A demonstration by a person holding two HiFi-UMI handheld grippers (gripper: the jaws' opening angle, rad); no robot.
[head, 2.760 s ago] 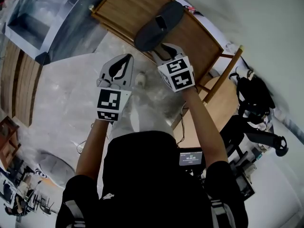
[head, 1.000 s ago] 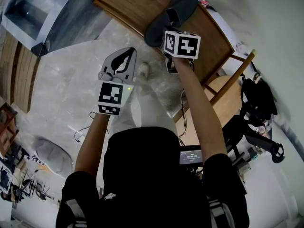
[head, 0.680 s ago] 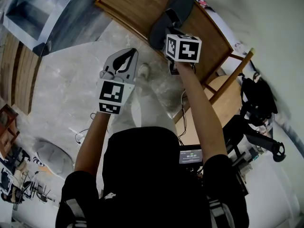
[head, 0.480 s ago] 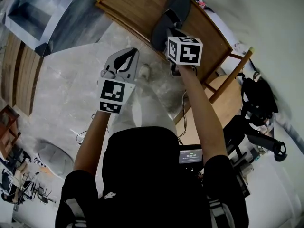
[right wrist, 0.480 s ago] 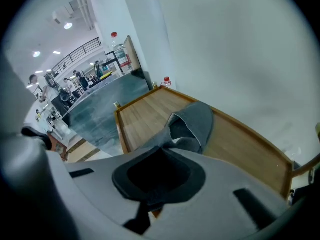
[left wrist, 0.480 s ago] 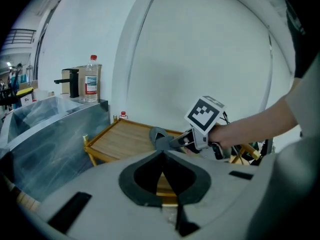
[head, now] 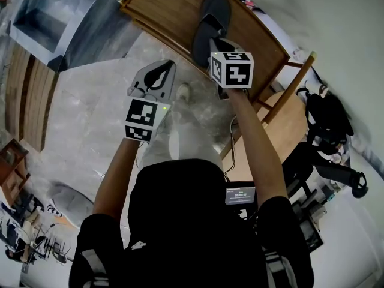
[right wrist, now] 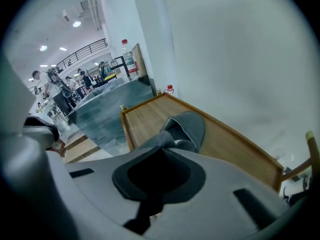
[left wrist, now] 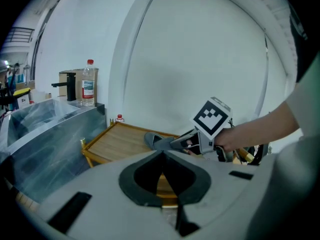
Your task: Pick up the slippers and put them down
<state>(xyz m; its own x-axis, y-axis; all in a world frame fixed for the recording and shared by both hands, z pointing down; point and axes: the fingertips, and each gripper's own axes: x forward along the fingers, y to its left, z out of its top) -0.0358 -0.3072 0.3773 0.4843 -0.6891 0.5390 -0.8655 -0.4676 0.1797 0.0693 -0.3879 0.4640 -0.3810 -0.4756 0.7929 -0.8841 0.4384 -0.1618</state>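
My right gripper (right wrist: 163, 148) has its jaws pressed together on the heel edge of a dark grey fabric slipper (right wrist: 190, 126). The slipper's toe end points away from the jaws, over a light wooden table with a raised rim (right wrist: 145, 115). I count one slipper only, and I cannot tell whether its toe touches the board.

My left gripper (left wrist: 163, 152) hangs just left of the right one. Its jaws are pressed together with nothing between them, short of the table's near edge and above the pale marbled floor (head: 90, 119). The table's rim runs between this gripper and the slipper.

Beyond the table's far corner I see one small red-capped bottle (right wrist: 170, 89). Further left, one tall clear plastic bottle with a red cap (left wrist: 88, 86) stands on a grey-blue counter under plastic sheeting (left wrist: 45, 129). To the right of the right gripper there is one wooden chair (head: 282, 116), and past it one black backpack (head: 324, 122).
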